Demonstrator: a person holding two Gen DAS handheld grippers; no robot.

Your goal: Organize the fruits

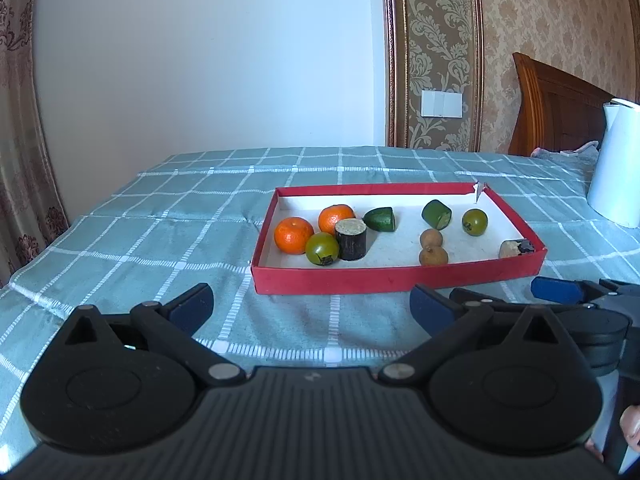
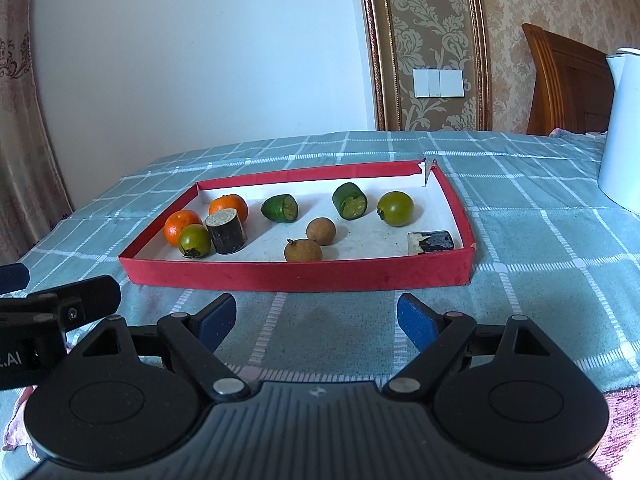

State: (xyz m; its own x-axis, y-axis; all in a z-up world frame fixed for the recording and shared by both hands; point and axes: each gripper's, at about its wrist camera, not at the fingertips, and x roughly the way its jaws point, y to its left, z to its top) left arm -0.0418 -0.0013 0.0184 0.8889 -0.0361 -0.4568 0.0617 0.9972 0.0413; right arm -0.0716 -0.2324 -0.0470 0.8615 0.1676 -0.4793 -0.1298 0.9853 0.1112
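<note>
Your left gripper (image 1: 312, 308) stands spread wide with nothing between its blue pads, held low over the checked cloth (image 1: 120, 240); your right gripper (image 2: 316, 320) is likewise released and empty, just to the left one's right.

Straight ahead of both, close beyond the fingertips, sits the red tray (image 2: 296, 276), and every fruit in sight already lies inside it. Ahead and to the left of your right gripper, two oranges (image 2: 182, 226), a green tomato (image 2: 195, 241) and an upright dark cut stalk (image 2: 226, 231) huddle together, touching or nearly so. Further out, two green cut pieces (image 2: 280, 208) lie apart; nearer, two brown longans (image 2: 303, 251) sit just beside each other. Ahead and to the right are a second green tomato (image 2: 395, 209) and a second dark stalk (image 2: 430, 242), lying on its side (well apart from their matches).

My reading: kinds are only partly grouped, which fits either sorting under way or a looser arrangement taken as done. If pairing is meant, any grasp calls for reaching over the near wall and closing gently on round, roll-prone fruit.
</note>
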